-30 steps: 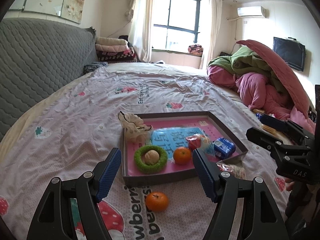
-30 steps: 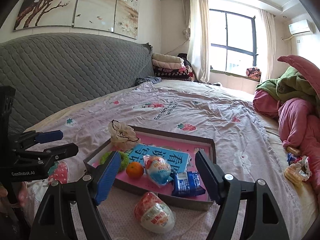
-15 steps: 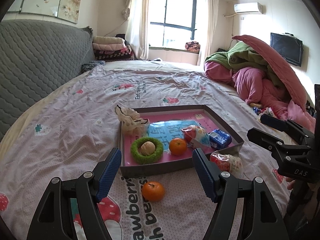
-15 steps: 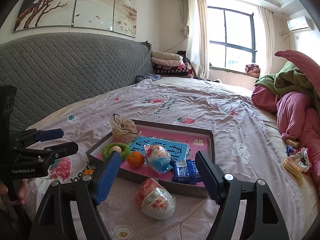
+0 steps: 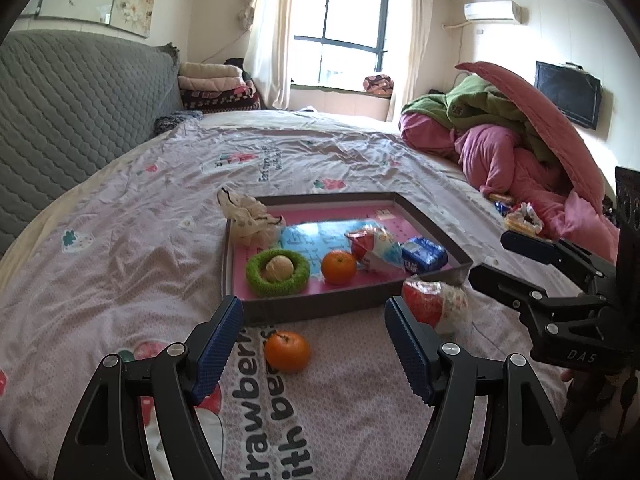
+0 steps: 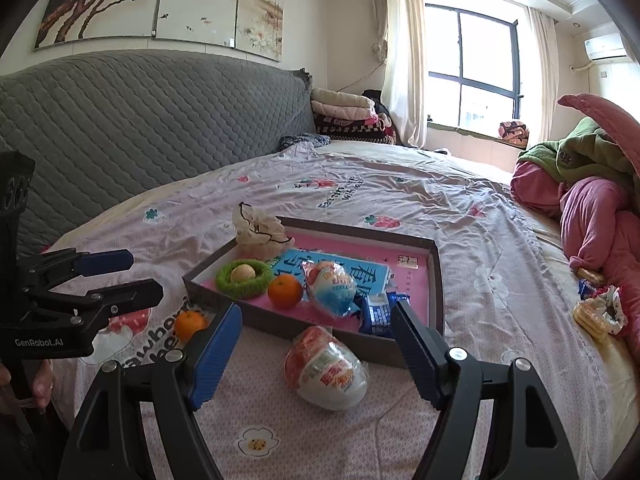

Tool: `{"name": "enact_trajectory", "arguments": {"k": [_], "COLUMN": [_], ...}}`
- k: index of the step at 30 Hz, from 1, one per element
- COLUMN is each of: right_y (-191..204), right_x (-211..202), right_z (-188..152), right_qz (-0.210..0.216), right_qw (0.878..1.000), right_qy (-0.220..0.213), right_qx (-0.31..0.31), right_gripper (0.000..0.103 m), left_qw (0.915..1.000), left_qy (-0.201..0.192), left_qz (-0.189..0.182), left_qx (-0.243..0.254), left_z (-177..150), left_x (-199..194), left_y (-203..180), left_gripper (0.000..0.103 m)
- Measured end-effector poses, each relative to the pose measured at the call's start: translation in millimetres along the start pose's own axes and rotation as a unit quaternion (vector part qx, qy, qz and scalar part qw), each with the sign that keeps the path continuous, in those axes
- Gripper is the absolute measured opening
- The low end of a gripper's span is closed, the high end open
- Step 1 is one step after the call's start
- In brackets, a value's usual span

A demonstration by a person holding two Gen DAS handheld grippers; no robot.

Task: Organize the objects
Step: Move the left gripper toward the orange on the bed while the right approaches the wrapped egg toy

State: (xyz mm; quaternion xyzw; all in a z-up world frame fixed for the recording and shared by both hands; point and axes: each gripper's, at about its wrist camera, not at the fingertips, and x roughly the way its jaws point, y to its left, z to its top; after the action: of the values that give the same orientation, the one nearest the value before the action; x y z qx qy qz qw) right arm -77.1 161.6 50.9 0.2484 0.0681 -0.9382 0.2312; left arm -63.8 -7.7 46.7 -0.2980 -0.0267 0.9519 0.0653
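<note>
The right gripper (image 6: 316, 344) stands with jaws wide apart and empty over a wrapped egg-shaped treat (image 6: 326, 368) on the bedsheet (image 6: 460, 208). At twelve o'clock lies a grey tray (image 6: 436, 280) holding a tangerine (image 6: 285, 290). At nine o'clock, the left gripper (image 6: 136, 276) hangs beside a loose tangerine (image 6: 190, 323).

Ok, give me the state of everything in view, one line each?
Left hand-held gripper: open, empty.
Right hand-held gripper: open, empty.
Tray: lidless, on the bed.
Loose orange: outside the tray, on the sheet.
Red-and-white egg: wrapped, outside the tray.
Tray orange: inside.
Blue egg: wrapped, inside.
Blue packet: sealed, inside.
Green ring: inside, round thing in its middle.
</note>
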Motion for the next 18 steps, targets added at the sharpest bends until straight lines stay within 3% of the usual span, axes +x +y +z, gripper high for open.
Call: {"name": "enact_trajectory", "arguments": {"k": [18], "right_y": [3], "right_x": [-4], "right_z": [-16], "right_qz": [0.006], "right_qw": [1.000], "right_qy": [0.022], "right_qx": [0.004], "right_gripper": [0.076], "left_qw": [0.9994], "left_qy": [0.033], "left_qz": [0.002], "left_qx": [-0.014], "left_z": [-12], "left_x": [5], "left_y": [5], "left_gripper": [0.075]}}
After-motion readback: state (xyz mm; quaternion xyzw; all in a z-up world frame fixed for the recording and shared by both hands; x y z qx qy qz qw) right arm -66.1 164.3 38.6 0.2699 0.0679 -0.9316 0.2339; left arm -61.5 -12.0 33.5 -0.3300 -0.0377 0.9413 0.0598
